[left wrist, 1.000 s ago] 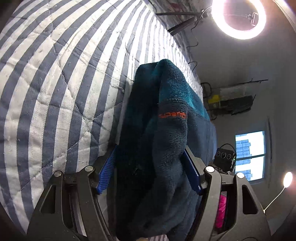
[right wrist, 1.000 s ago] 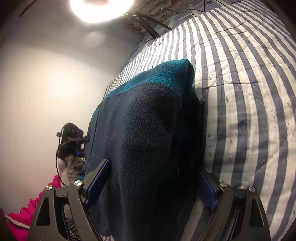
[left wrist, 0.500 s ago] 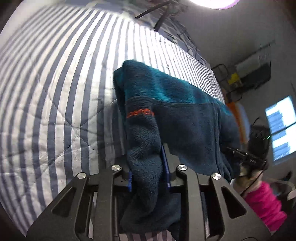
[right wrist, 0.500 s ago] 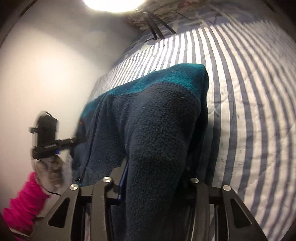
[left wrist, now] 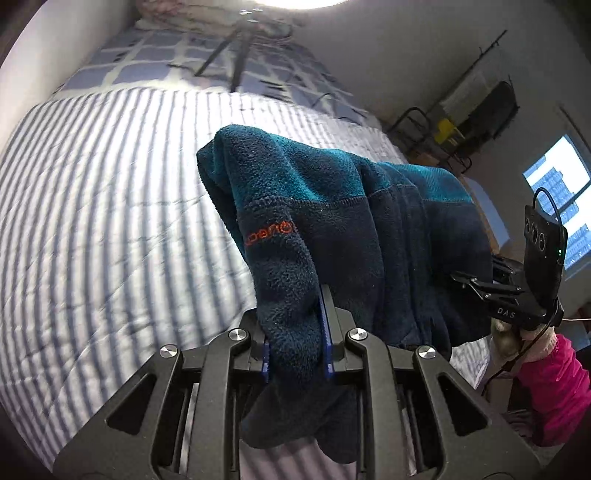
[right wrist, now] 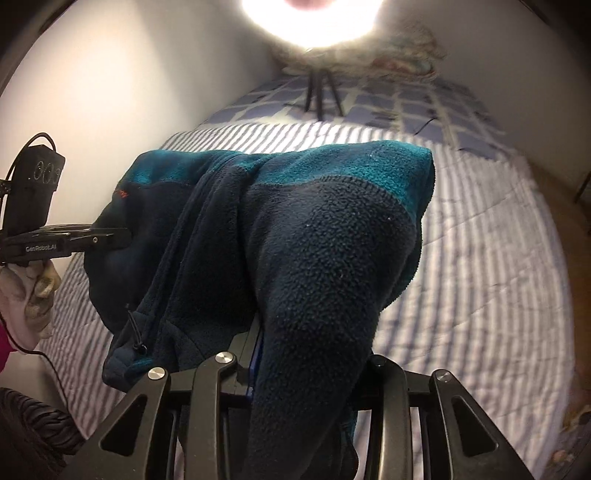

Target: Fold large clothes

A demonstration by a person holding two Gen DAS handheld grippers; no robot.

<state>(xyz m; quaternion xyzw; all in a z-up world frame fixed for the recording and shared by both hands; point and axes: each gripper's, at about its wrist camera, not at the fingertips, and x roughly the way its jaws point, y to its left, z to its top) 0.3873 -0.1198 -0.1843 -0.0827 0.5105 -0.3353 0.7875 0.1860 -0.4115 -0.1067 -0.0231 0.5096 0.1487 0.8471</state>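
The left tongs (left wrist: 295, 350) are squeezed tight on a thick bunch of the fleece jacket (left wrist: 332, 229), low in the middle of the left picture. The right tongs (right wrist: 306, 365) pinch another bunch of the same jacket, low in the middle of the right picture. Each pair grips one side, so the jacket hangs between them and stretches out wide. That is a good way to hold a big, floppy thing, because it cannot crumple into a heap.

The jacket is dark blue with a lighter blue-green band at the top and small orange letters (left wrist: 269, 234) on it. It fills the middle of both pictures, and looks lifted up off the striped bed (left wrist: 92, 221) behind it. A zipper cord (right wrist: 137, 332) dangles at the lower left of the right picture.

A bright round lamp (right wrist: 314, 18) on a stand (right wrist: 321, 92) shines at the top. A window (left wrist: 561, 199) glows at the right edge of the left picture.

The fold looks only started. The jacket probably needs to be laid flat on the bed next.
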